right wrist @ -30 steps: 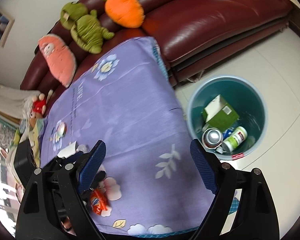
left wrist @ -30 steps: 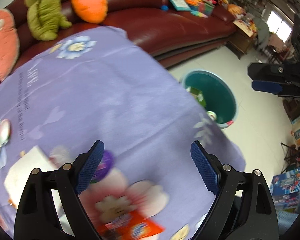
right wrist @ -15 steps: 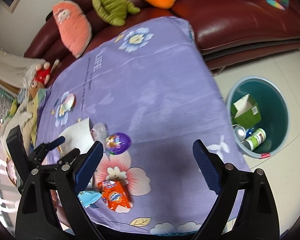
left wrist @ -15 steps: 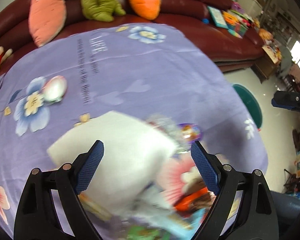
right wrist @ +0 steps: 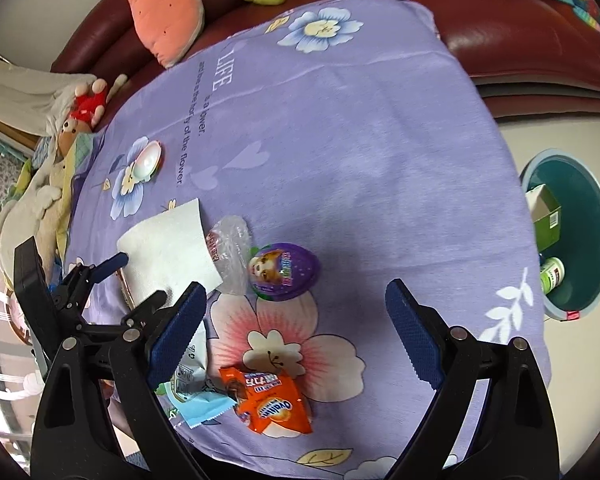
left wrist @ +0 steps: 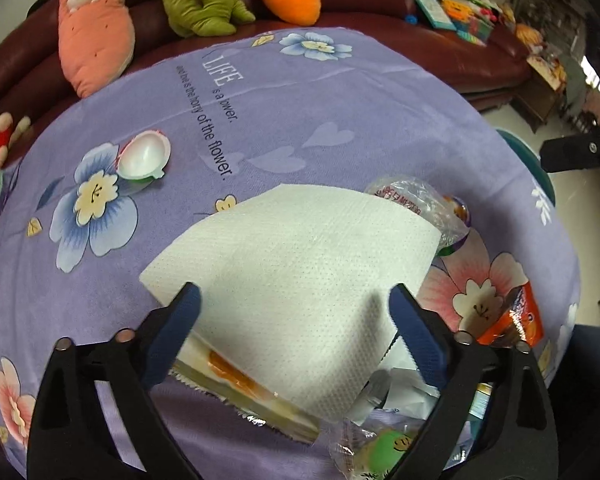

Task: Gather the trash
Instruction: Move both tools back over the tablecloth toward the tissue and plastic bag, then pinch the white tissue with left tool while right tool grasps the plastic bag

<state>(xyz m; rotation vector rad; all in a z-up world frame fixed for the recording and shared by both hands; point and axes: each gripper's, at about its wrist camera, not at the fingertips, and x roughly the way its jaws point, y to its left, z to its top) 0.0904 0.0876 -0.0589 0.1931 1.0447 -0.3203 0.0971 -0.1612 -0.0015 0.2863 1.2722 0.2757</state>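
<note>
My left gripper [left wrist: 293,300] hangs low over a white paper napkin [left wrist: 300,264]. Its jaws are opening and straddle the napkin without pressing it. The napkin covers a clear packet with an orange strip [left wrist: 236,376]. A crumpled clear wrapper [right wrist: 230,252] and a purple egg-shaped capsule [right wrist: 284,272] lie just right of the napkin. My right gripper [right wrist: 295,292] is open and empty above the pink flower print, the capsule just beyond its fingertips. An orange snack packet [right wrist: 270,404] and a light blue wrapper [right wrist: 204,404] lie near the table's front edge. The left gripper [right wrist: 142,276] shows at the left.
A white plastic shell [left wrist: 144,156] sits on a blue flower of the purple tablecloth [right wrist: 360,140]. The teal bin [right wrist: 568,232], holding a box and a bottle, stands on the floor right of the table. Plush toys [left wrist: 96,36] line the red sofa [right wrist: 540,40] behind.
Both views have swung from the bin side toward the trash pile. My left gripper has come down over the napkin and its jaws stand a little wider. The right gripper has moved closer to the capsule.
</note>
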